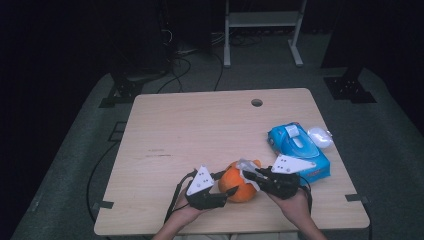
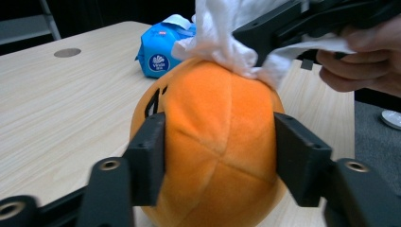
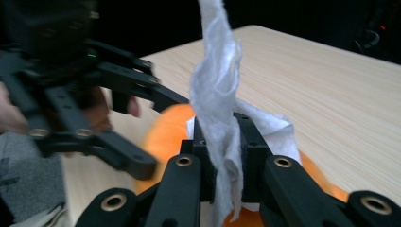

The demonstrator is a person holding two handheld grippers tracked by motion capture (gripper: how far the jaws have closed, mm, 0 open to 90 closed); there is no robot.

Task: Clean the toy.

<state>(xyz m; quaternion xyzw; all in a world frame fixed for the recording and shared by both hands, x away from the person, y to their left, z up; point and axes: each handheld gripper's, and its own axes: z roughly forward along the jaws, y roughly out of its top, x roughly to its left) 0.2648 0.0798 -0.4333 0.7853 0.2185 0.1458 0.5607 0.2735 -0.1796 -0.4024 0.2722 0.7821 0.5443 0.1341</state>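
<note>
Soft orange plush braced on the left, a white tissue wiping its top from the right.

My left hand-held gripper [image 1: 231, 191] is clamped on the orange plush ball [image 1: 238, 182], a pad on each flank at its widest part; the plush sits on the worktop [image 1: 190, 130] near my edge. It looks light, squashy and a bit fuzzy, so I judge a gentle mid-height squeeze enough, since it could dent or roll if pushed off-centre. My right hand-held gripper [image 3: 222, 142] has its jaws together on a white tissue [image 3: 215, 90], which is thin, limp and easily torn, best pinched by a bunched fold. Further right lies the blue tissue pack [image 1: 298, 150].
</note>
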